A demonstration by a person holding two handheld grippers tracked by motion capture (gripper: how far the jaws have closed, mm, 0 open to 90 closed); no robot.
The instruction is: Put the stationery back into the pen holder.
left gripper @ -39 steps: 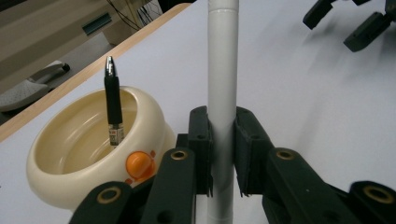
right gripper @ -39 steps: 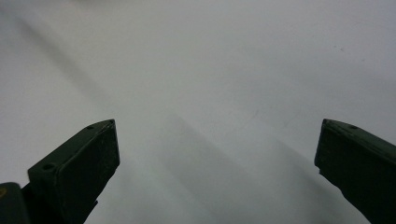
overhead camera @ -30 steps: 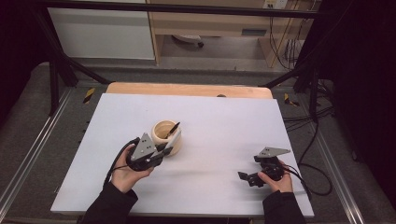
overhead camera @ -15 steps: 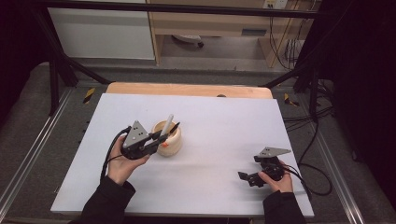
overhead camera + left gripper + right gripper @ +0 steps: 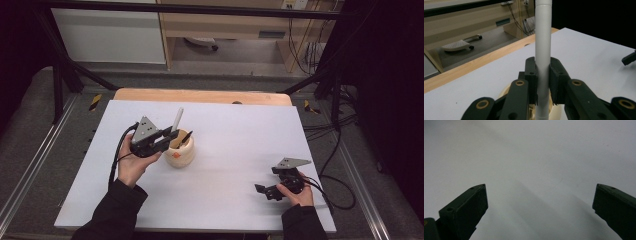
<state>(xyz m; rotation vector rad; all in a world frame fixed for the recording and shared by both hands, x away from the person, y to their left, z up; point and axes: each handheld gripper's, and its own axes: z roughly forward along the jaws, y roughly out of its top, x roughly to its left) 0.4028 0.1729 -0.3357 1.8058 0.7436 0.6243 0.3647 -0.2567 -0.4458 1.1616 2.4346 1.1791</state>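
Observation:
My left gripper (image 5: 172,136) is shut on a white tube (image 5: 177,119), which stands nearly upright over a cream cup (image 5: 181,152) left of the table's middle. In the left gripper view the tube (image 5: 542,50) runs straight up between the two pads of that gripper (image 5: 542,82), and the cup's rim (image 5: 505,93) shows below. A thin dark stick (image 5: 186,136) leans out of the cup. My right gripper (image 5: 267,181) rests low at the table's front right. Its jaws stand wide apart in the right gripper view (image 5: 540,202), with bare white table between them.
The white tabletop (image 5: 235,130) ends at a wooden strip (image 5: 200,95) along the far edge. Black frame bars (image 5: 60,75) stand at both back corners. Cables (image 5: 325,125) trail on the floor to the right, and a cabinet stands beyond.
The left gripper has risen and drifted left from the cup, and the white tube has come up with it. The right gripper has stayed where it was.

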